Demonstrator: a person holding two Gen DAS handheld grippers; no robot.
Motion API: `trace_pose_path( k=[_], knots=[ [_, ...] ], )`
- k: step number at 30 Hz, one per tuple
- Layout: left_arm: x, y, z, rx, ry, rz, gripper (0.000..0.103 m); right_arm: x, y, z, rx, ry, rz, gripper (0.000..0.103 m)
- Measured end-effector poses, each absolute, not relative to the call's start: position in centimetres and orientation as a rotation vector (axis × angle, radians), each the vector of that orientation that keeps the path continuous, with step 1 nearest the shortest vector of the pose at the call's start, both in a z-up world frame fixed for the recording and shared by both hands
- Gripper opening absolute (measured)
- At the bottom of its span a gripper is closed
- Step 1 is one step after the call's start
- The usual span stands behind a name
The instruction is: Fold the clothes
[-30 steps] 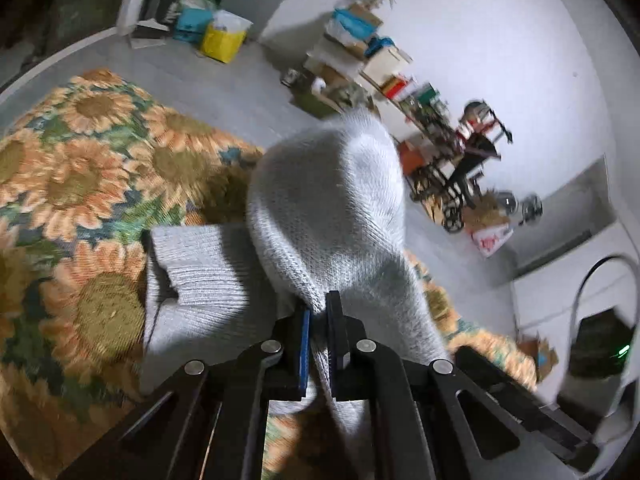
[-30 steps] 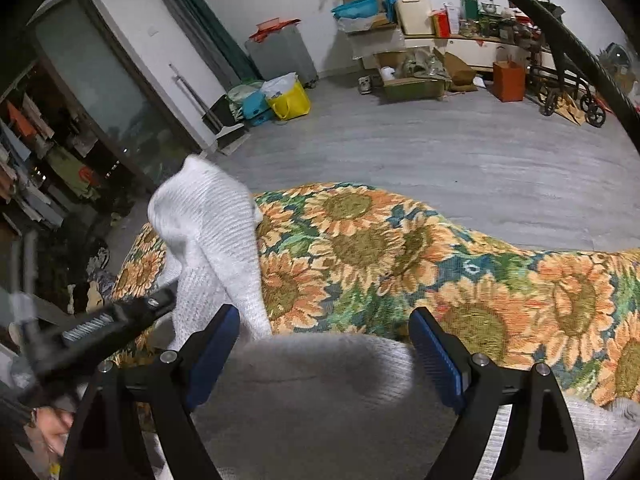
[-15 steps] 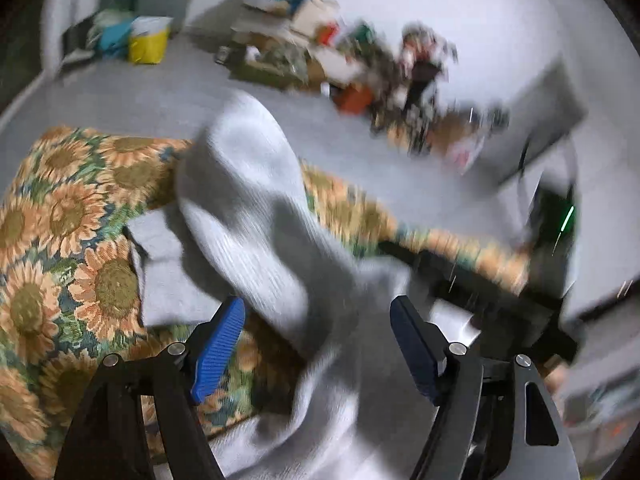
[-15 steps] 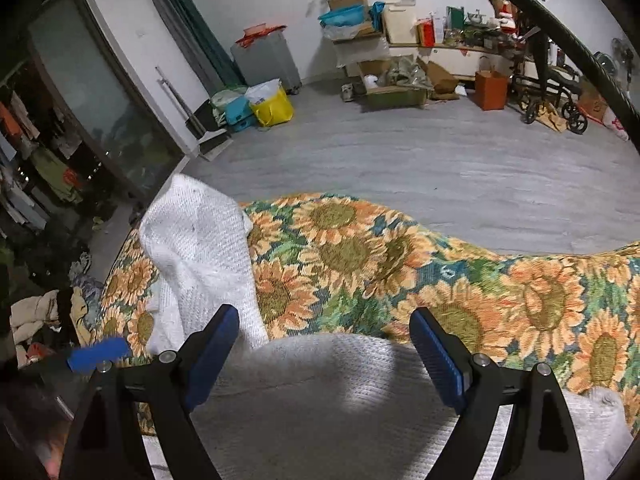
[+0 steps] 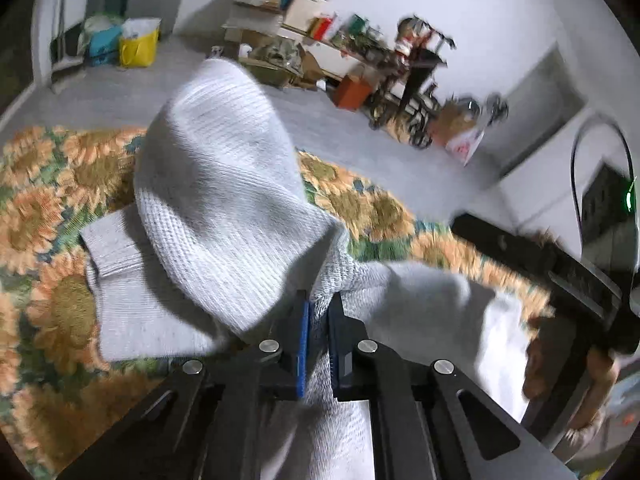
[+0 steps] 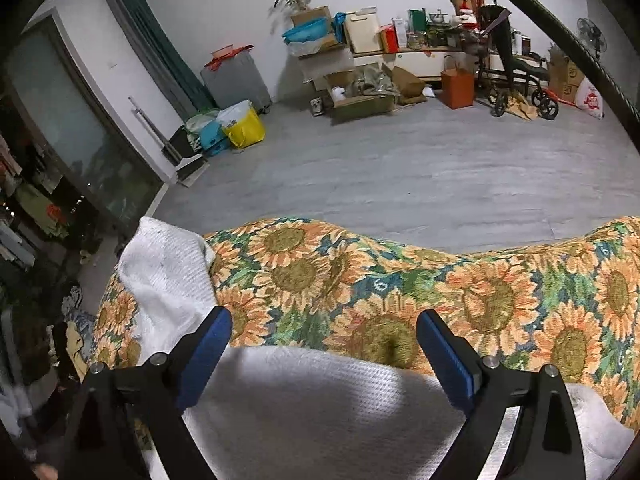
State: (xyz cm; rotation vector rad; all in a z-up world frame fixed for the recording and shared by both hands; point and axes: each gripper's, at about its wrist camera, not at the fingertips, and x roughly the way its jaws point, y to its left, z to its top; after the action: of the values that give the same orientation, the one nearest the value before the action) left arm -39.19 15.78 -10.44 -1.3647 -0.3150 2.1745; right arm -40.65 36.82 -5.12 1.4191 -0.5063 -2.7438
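Left tongs [image 5: 318, 314] clamp a raised fold of the white knit sweater [image 5: 216, 184]; right tongs [image 6: 324, 344] hover spread apart above it.

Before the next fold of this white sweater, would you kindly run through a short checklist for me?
1. Left gripper shut on the sweater: ok.
2. Right gripper holding cloth: not ok; jaws stand open above the sweater.
3. Sleeve lifted clear of the sunflower blanket: ok, it stands raised.
4. Bare blanket ahead to lay the fold on: ok.
5. Cloth flat under the right gripper: cannot tell.
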Motion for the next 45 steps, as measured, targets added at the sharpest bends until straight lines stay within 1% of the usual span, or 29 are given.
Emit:
trace_pose_path(
  k=[4, 7, 8, 11, 12, 14, 15, 16, 19, 22, 24, 28, 30, 34, 35, 36, 37, 38, 39, 40, 41, 44, 45],
  knots=[
    [-39.6, 16.0, -12.0, -1.364, -0.373, 2.15, 0.008, -40.6, 36.6, -5.3, 1.423, -0.479, -2.739, 0.095],
    [-38.9, 14.8, -10.7, -1.381, -0.384, 2.138, 0.008, -40.5, 36.1, -5.7, 1.448, -0.443, -2.734, 0.095],
    [-39.0, 14.6, -10.8, -1.4, -0.393, 2.132, 0.01, -40.3, 35.8, -6.0, 1.468, -0.428, -2.739, 0.095],
    [-39.3, 15.5, -11.1, -1.455, -0.323, 2.127, 0.011, -40.5, 36.2, -6.7, 1.506, -0.425, -2.75, 0.095],
    [-39.2, 16.0, -11.0, -1.468, -0.29, 2.127, 0.013, -40.6, 36.5, -6.9, 1.514, -0.436, -2.754, 0.095],
    [-38.6, 16.0, -10.5, -1.504, -0.237, 2.138, 0.022, -40.6, 37.4, -7.1, 1.538, -0.449, -2.777, 0.095],
    [-38.3, 16.3, -10.4, -1.523, -0.183, 2.15, 0.027, -40.5, 37.8, -7.1, 1.546, -0.456, -2.799, 0.095],
    [-38.1, 16.3, -10.3, -1.53, -0.145, 2.159, 0.037, -40.3, 38.3, -7.0, 1.552, -0.469, -2.824, 0.095],
    [-37.2, 16.2, -10.0, -1.549, -0.032, 2.185, 0.038, -39.9, 39.3, -6.6, 1.538, -0.524, -2.85, 0.095],
    [-37.0, 15.9, -9.1, -1.566, -0.033, 2.198, 0.038, -39.7, 39.4, -6.3, 1.501, -0.548, -2.832, 0.095],
    [-36.4, 15.5, -8.0, -1.569, -0.019, 2.223, 0.039, -39.7, 38.8, -6.2, 1.484, -0.529, -2.789, 0.095],
    [-35.3, 14.4, -6.8, -1.538, 0.01, 2.185, 0.04, -39.8, 36.5, -6.5, 1.477, -0.416, -2.705, 0.095],
    [-35.9, 14.2, -8.0, -1.568, -0.026, 2.109, 0.04, -40.0, 35.4, -7.0, 1.501, -0.372, -2.691, 0.095],
    [-36.8, 13.5, -8.6, -1.543, -0.167, 2.017, 0.04, -40.5, 34.1, -8.0, 1.557, -0.307, -2.682, 0.095],
    [-36.8, 13.5, -8.6, -1.527, -0.173, 2.016, 0.037, -40.6, 34.1, -8.2, 1.573, -0.301, -2.685, 0.095],
    [-36.9, 13.5, -8.7, -1.511, -0.174, 2.028, 0.032, -40.6, 34.1, -8.4, 1.586, -0.301, -2.689, 0.095],
    [-37.2, 13.3, -8.8, -1.504, -0.194, 2.047, 0.019, -40.7, 34.2, -8.5, 1.596, -0.302, -2.692, 0.095],
    [-37.5, 13.2, -8.9, -1.497, -0.214, 2.066, 0.013, -40.8, 34.3, -8.5, 1.598, -0.304, -2.696, 0.095],
    [-37.8, 13.0, -9.1, -1.491, -0.226, 2.106, 0.011, -40.9, 34.3, -8.4, 1.597, -0.306, -2.7, 0.095],
    [-38.2, 12.8, -9.3, -1.485, -0.238, 2.145, 0.003, -40.9, 34.4, -8.3, 1.589, -0.307, -2.705, 0.095],
    [-38.3, 12.8, -9.2, -1.479, -0.242, 2.178, 0.0, -40.9, 34.5, -8.1, 1.58, -0.31, -2.708, 0.095],
    [-38.5, 12.0, -8.3, -1.39, -0.299, 2.257, 0.0, -40.8, 34.6, -7.7, 1.55, -0.325, -2.705, 0.096],
    [-38.5, 11.8, -7.9, -1.379, -0.293, 2.28, 0.0, -40.8, 34.6, -7.7, 1.54, -0.324, -2.702, 0.095]
  ],
)
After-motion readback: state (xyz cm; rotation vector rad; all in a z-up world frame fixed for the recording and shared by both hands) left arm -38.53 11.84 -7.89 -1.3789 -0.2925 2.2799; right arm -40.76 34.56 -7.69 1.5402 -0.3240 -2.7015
